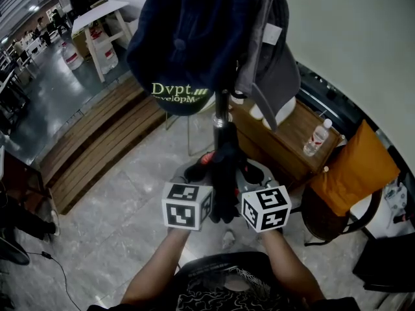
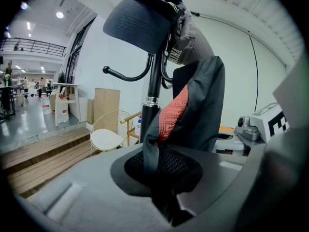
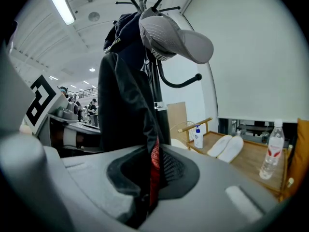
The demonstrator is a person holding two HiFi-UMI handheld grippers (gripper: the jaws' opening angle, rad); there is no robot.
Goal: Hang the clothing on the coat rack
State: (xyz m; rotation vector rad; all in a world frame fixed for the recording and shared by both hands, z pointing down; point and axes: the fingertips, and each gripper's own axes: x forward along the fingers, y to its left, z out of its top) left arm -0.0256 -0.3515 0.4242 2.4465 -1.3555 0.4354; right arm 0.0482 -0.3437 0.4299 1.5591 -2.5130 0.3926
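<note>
The black garment with a red mesh lining (image 1: 225,173) hangs bunched between my two grippers, right in front of the coat rack's black pole (image 1: 222,109). My left gripper (image 1: 198,172) is shut on the garment's left part (image 2: 193,110), its fabric pinched between the jaws. My right gripper (image 1: 249,173) is shut on the other side (image 3: 125,105), the red lining showing in the jaws. A navy cap (image 1: 185,37) and a grey cap (image 1: 272,63) hang on the rack's top hooks. A lower curved hook (image 2: 125,75) is bare.
A wooden table (image 1: 285,141) with a water bottle (image 1: 318,138) and white slippers (image 3: 224,146) stands right of the rack. A chair with an orange cushion (image 1: 353,167) is further right. A wooden step platform (image 1: 97,148) and a white chair (image 2: 108,139) lie left.
</note>
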